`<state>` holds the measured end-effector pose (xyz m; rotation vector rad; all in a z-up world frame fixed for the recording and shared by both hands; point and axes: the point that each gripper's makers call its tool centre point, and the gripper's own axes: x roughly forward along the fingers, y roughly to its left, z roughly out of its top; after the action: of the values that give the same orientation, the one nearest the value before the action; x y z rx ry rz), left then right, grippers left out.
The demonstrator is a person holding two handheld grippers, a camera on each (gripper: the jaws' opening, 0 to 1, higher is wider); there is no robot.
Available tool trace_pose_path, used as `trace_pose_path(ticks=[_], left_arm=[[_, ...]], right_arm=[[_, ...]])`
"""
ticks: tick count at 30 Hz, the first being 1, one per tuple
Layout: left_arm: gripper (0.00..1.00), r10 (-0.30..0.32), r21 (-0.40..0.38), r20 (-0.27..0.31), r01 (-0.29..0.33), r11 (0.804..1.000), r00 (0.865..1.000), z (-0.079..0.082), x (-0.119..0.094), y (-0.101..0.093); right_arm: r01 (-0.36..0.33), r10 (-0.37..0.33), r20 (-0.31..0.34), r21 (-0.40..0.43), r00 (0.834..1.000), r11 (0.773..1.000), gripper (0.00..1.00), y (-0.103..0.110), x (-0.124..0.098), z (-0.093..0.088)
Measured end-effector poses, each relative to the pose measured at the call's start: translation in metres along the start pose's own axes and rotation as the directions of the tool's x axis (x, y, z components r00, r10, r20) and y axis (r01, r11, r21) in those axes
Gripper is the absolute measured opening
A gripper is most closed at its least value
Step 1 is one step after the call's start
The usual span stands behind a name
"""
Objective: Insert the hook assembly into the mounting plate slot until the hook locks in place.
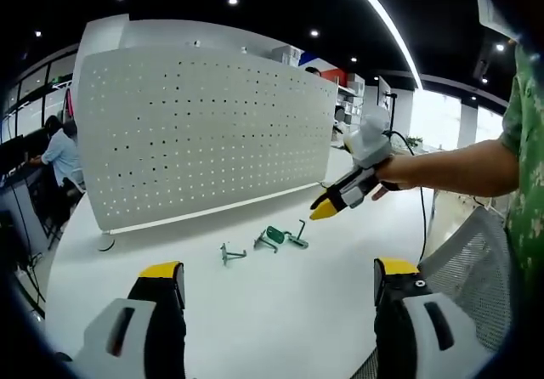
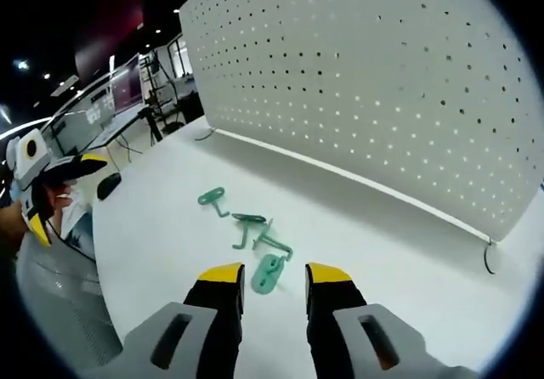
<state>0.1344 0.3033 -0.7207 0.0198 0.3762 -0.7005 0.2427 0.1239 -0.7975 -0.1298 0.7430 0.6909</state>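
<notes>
Three green hook pieces lie loose on the white table [image 1: 255, 311]: one hook [image 1: 229, 253] to the left, and a pair [image 1: 270, 239] [image 1: 297, 237] beside it. Behind them a white pegboard mounting plate [image 1: 204, 132] stands upright. My left gripper [image 1: 279, 270] is wide open, low over the table and short of the hooks. My right gripper [image 1: 323, 211], held by a hand, hovers above and right of the pieces. In the right gripper view my right gripper [image 2: 274, 274] is open, and the nearest green hook [image 2: 268, 273] shows in its gap, lying on the table. Other hooks [image 2: 212, 198] [image 2: 253, 226] lie beyond, with the pegboard [image 2: 382, 82] on the right.
A grey mesh chair [image 1: 476, 268] stands at the table's right edge. A person sits at a desk [image 1: 59, 154] far left. The pegboard rests on small feet [image 2: 489, 260]. My left gripper [image 2: 64, 196] shows at the left edge, over the chair [image 2: 59, 302].
</notes>
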Motion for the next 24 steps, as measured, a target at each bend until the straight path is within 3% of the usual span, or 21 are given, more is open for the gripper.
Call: trace_pose_path(ticks=[24], left_arm=[[0.93, 0.002, -0.001, 0.001, -0.002, 1.0, 1.0, 0.0, -0.001, 0.001]], right_arm=[[-0.028, 0.036, -0.084, 0.094, 0.996, 0.995, 0.15, -0.006, 0.018, -0.008]])
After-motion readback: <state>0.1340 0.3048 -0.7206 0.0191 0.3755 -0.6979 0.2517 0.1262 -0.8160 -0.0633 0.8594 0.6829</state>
